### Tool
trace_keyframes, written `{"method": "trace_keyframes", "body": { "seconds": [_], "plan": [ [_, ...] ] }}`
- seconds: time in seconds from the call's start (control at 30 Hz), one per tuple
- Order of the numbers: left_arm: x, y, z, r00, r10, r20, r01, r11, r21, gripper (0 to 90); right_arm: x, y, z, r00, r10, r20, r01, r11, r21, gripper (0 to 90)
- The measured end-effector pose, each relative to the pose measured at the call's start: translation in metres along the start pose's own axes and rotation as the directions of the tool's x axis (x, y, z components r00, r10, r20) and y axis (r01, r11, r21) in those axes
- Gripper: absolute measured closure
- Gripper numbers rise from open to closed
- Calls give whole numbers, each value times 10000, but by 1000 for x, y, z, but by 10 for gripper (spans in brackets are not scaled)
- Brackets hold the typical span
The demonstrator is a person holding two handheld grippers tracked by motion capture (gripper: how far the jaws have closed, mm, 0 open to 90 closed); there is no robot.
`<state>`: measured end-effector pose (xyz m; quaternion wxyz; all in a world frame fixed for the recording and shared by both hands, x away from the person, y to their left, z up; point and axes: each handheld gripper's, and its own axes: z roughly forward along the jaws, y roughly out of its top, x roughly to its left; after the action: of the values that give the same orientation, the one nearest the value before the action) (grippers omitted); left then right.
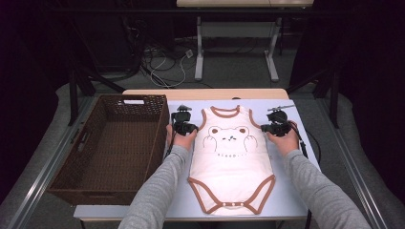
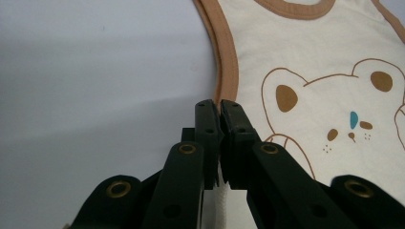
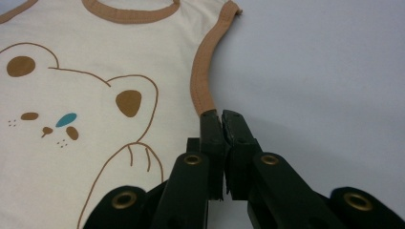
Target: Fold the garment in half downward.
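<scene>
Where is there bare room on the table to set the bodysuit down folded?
The basket is empty inside. Bare table strips flank the bodysuit, the right one wider. The armholes are crowded: left gripper and right gripper sit shut on the bodysuit's side edges there.

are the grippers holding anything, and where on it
Both hold the baby bodysuit: the left hand-held gripper pinches its brown-trimmed edge below one armhole, the right hand-held gripper the opposite edge.

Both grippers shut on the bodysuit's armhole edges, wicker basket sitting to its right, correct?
Not quite: the wicker basket sits to the left of the bodysuit, as the high view shows. The left gripper and right gripper are each shut on an armhole edge.
</scene>
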<state>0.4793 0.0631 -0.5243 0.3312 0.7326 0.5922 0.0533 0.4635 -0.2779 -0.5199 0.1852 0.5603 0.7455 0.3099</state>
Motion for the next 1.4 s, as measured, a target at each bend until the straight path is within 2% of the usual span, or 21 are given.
{"method": "trace_keyframes", "body": {
  "seconds": [0.03, 0.17, 0.3, 0.37, 0.5, 0.8, 1.1, 1.4],
  "plan": [
    [-1, 0, -1, 10000, 28, 12, -28, 10000, -28, 867, 2, 0, -2, 10000, 16, -34, -17, 10000, -47, 878],
    [-4, 1, -5, 9998, 185, 35, -185, 9998, -63, 867, 6, 1, -8, 9992, -401, -51, 400, 9990, -208, 879],
    [-8, 0, -11, 9987, 509, -66, -509, 9986, -104, 867, 9, 1, -12, 9984, -562, 19, 562, 9978, -339, 879],
    [-10, 0, -13, 9983, 582, -19, -583, 9982, -125, 868, 10, 0, -15, 9983, -579, 23, 579, 9974, -425, 879],
    [-13, -1, -17, 9980, 637, 22, -637, 9978, -161, 868, 11, 0, -21, 9955, -944, -69, 938, 9937, -614, 879],
    [-11, -3, -28, 9987, 494, 98, -491, 9984, -286, 868, 8, -3, -30, 9960, -887, -72, 880, 9936, -704, 879],
    [-12, -10, -36, 9980, 598, 181, -594, 9980, -235, 868, 6, -8, -38, 9960, -858, -242, 835, 9928, -853, 879],
    [-3, -8, -35, 9990, 375, 228, -367, 9987, -356, 870, 0, -10, -39, 9978, -618, -218, 598, 9947, -838, 880]
  ]
}}
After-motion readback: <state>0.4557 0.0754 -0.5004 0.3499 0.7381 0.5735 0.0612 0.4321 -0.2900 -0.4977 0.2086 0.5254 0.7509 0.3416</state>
